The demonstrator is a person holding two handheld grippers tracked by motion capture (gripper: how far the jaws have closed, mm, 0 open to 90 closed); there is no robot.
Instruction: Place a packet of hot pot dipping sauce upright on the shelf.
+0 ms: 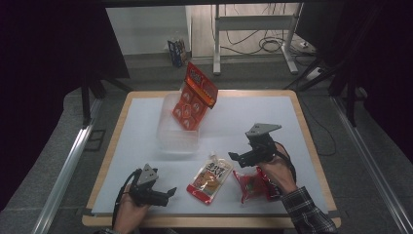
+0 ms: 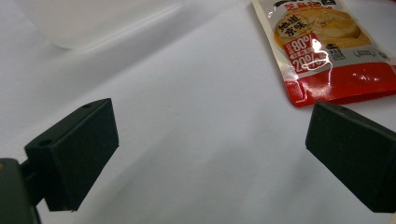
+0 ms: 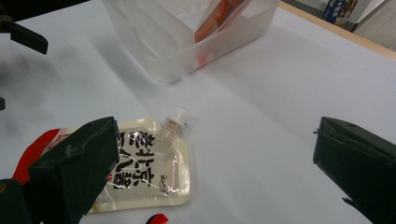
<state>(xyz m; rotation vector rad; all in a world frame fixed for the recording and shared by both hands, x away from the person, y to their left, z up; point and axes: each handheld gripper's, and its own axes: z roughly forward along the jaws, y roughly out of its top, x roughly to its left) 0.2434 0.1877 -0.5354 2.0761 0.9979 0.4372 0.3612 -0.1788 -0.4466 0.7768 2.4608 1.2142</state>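
Nearest to us, at the bottom of the high view, our two hands hold the tools over the white-covered desk (image 1: 146, 126) with its pale wooden rim. Our left claw (image 1: 168, 193) sits low by the near edge, its black jaws spread wide with nothing between them; in the left gripper view bare white surface lies between the jaws, and the red bottom of the spouted foil pouch printed with a yellow dish (image 2: 327, 51) lies just beyond the right-hand jaw. Our right claw (image 1: 238, 159) hovers above the desk, jaws also wide and empty; in the right gripper view the pouch lies flat beside its left-hand jaw, white cap pointing toward the clear plastic bin (image 3: 187, 56). We see the pouch between our two hands, just in front of the bin. A small red crinkled snack packet (image 1: 251, 185) lies under our right wrist, close beside the pouch. An orange-red card-backed pack (image 1: 195, 97) stands tilted in the bin, leaning over its far right rim.
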